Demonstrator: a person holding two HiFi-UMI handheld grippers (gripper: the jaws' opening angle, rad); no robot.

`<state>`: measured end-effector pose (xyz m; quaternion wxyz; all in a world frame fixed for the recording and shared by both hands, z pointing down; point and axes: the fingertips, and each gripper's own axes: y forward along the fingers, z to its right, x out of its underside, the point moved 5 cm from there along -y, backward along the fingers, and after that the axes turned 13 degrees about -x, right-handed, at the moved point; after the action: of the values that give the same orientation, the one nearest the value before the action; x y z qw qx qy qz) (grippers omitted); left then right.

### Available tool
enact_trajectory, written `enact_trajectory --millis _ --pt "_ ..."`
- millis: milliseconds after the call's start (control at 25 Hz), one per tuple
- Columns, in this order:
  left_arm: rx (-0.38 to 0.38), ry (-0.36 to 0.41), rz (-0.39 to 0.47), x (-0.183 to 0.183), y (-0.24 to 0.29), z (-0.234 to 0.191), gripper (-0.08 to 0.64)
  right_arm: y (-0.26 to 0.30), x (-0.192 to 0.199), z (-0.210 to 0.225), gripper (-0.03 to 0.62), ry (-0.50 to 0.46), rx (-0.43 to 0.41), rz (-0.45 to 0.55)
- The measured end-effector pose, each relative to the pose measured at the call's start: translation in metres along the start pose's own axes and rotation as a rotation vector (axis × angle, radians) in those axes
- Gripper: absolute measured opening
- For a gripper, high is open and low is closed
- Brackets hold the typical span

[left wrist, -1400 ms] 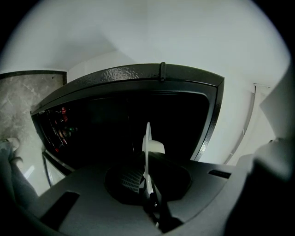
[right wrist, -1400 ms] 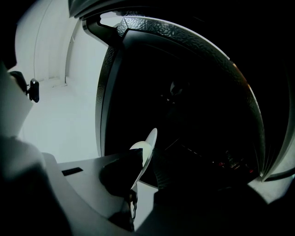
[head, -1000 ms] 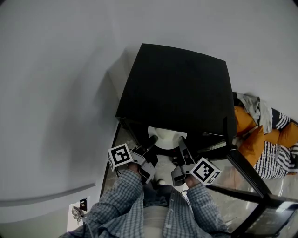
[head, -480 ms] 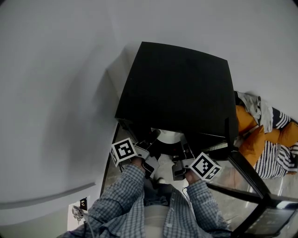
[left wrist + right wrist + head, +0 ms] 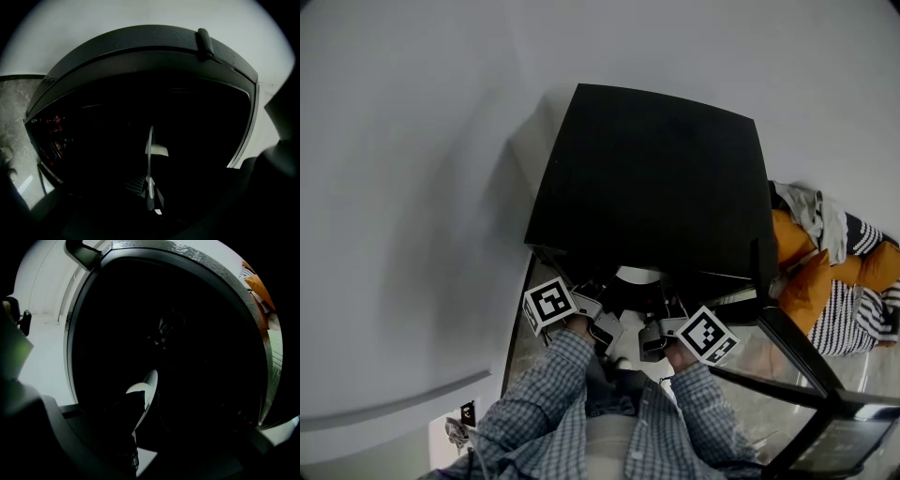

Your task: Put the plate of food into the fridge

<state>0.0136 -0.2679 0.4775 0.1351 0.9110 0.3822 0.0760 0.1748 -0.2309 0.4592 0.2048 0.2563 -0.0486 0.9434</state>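
Note:
A black fridge (image 5: 656, 178) stands open toward me, its inside dark. Only a sliver of the white plate (image 5: 637, 275) shows under the fridge's top edge in the head view. My left gripper (image 5: 598, 298) holds its left rim and my right gripper (image 5: 667, 302) its right rim. In the left gripper view the plate (image 5: 149, 154) is an edge-on white line running from my left gripper (image 5: 150, 199) into the dark cavity, with a pale lump of food (image 5: 160, 151) on it. The right gripper view has the plate (image 5: 149, 386) tilted behind my right gripper (image 5: 133, 427), shut on its rim.
The fridge door (image 5: 51, 140), with small red items on its shelf, hangs open at the left. A black-framed glass table (image 5: 787, 375) stands at the right, with orange and striped cloth (image 5: 825, 272) behind it. A white wall (image 5: 412, 187) runs along the left.
Both grippers have pushed the plate forward into the fridge. Much of the plate showed a second ago; now only a sliver shows under the fridge's top.

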Motion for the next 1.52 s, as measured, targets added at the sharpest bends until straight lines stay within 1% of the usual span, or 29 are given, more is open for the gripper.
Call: enact_trajectory --millis 120,200,280,400,680,840,1040,1080,1240,1400,1520 --pt "-0.027 0.002 0.004 0.0 0.002 -0.005 0.017 0.0 0.004 0.002 0.072 -0.01 0.035 -0.034" --pt "-0.026 -0.022 0.013 0.0 0.002 -0.008 0.017 -0.001 0.008 0.002 0.072 0.001 0.037 -0.047" --pt "-0.015 -0.043 0.023 -0.002 0.003 -0.008 0.017 -0.001 0.012 0.001 0.077 0.022 0.029 -0.048" --pt "-0.027 -0.033 0.028 -0.003 0.005 -0.01 0.017 -0.004 0.018 -0.001 0.081 0.063 0.014 -0.047" --pt "-0.025 -0.033 0.035 -0.006 0.009 -0.01 0.017 -0.003 0.039 -0.006 0.081 0.167 -0.029 -0.066" --pt "-0.033 -0.029 0.029 -0.005 0.011 -0.011 0.018 0.004 0.046 -0.008 0.081 0.18 -0.049 -0.078" --pt "-0.025 -0.022 0.011 -0.004 0.01 -0.01 0.018 0.005 0.048 -0.008 0.072 0.201 -0.059 -0.05" --pt "-0.018 -0.027 0.008 -0.004 0.01 -0.011 0.018 0.005 0.048 -0.008 0.057 0.21 -0.06 -0.043" --pt "0.017 -0.046 -0.016 -0.005 0.011 -0.011 0.018 0.005 0.048 -0.009 0.041 0.262 -0.061 0.003" --pt "0.042 -0.037 -0.048 -0.007 0.013 -0.011 0.021 0.004 0.051 -0.008 0.037 0.308 -0.049 0.05" --pt "0.058 -0.017 -0.05 -0.008 0.012 -0.01 0.026 0.004 0.053 -0.009 0.035 0.346 -0.051 0.079"
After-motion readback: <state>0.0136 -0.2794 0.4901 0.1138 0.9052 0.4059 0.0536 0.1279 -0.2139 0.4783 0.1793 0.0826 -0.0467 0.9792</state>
